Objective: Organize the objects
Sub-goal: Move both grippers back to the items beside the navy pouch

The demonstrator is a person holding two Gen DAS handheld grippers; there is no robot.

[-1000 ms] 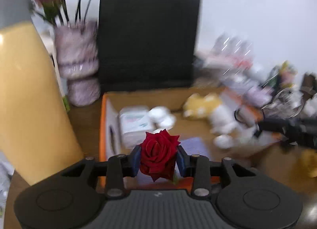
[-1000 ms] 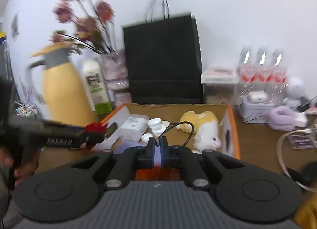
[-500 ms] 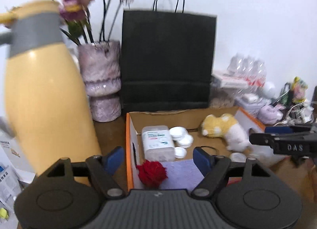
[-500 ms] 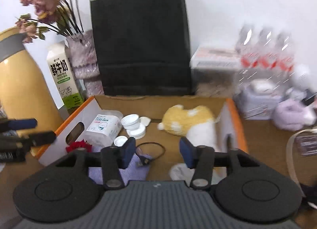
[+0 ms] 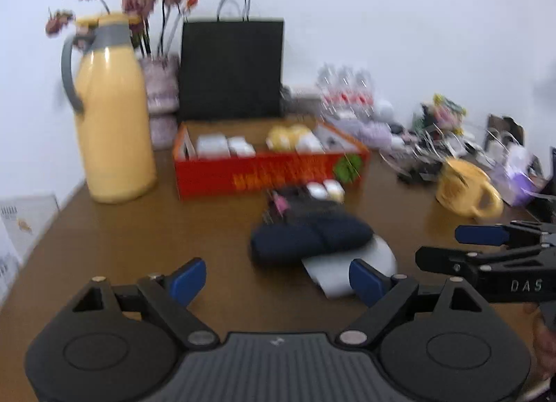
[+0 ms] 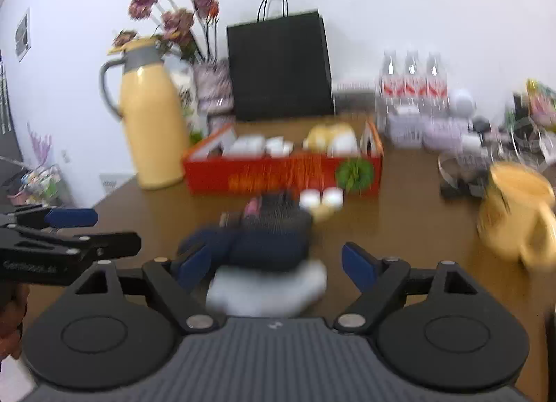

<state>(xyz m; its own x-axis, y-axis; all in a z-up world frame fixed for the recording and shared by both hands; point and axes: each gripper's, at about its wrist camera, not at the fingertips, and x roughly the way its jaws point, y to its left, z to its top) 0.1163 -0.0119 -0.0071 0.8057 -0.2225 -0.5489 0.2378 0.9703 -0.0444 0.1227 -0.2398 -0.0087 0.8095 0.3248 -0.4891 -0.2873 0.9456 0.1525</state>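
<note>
The orange-red cardboard box (image 5: 271, 172) (image 6: 283, 172) stands mid-table with a white tub, white lids and a yellow plush toy inside. In front of it a dark navy rolled cloth (image 5: 309, 238) (image 6: 267, 245) lies on a flat grey piece (image 5: 344, 270). My left gripper (image 5: 276, 280) is back from the box, its jaws opening with nothing between them; it also shows at the left of the right wrist view (image 6: 69, 228). My right gripper (image 6: 274, 264) has its jaws opening too. The cloth lies just ahead of its fingertips, and the pads do not press on it.
A yellow jug (image 5: 111, 113) stands left of the box, with a flower vase (image 5: 160, 96) and black paper bag (image 5: 231, 68) behind. A yellow mug (image 6: 517, 214) sits at the right near cluttered small items and water bottles (image 6: 411, 82). Two small white cups (image 6: 321, 197) stand before the box.
Both grippers have pulled well back from the box and opened wide. The red rose left the left gripper and stayed in the box; the right gripper, shut before, is now empty.
</note>
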